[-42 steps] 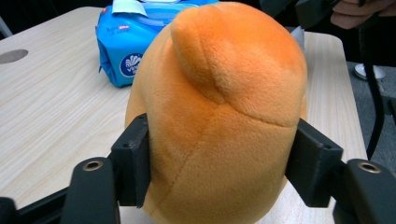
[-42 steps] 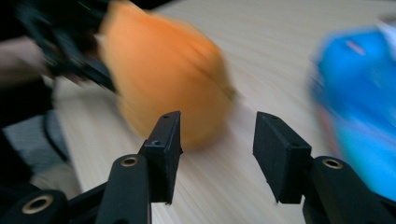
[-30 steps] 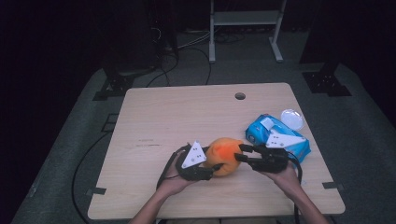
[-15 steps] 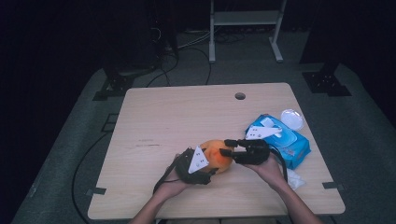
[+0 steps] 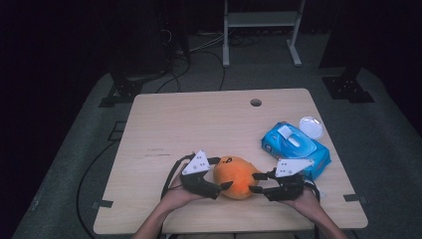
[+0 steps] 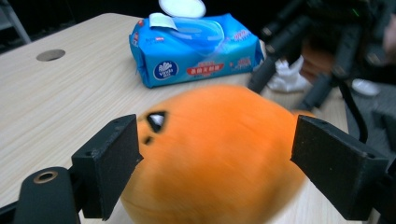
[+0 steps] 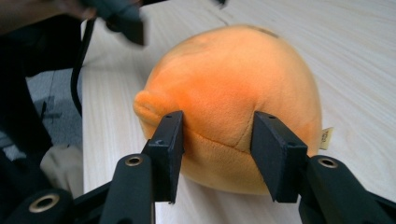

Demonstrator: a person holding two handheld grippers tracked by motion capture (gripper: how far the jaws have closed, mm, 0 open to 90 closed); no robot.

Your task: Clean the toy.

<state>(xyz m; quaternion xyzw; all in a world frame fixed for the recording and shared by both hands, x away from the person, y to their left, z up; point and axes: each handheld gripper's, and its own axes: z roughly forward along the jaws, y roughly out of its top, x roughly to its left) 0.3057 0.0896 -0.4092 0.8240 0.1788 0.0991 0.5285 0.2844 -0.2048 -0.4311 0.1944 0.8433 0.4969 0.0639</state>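
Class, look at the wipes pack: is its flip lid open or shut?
Open. The wipes pack has its round lid flipped back, clear of the top.

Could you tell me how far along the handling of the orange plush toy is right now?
Done: the orange plush toy lies on the table. In hand: the left gripper has just been opening around it, pads apart; the right gripper pinches a fold. Left: lifting it.

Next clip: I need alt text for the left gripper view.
An orange plush toy sits between the left gripper's two black jaws, which have just been opening and stand apart from its sides. Behind it on the wooden table lies a blue pack of wipes, lid flipped open.
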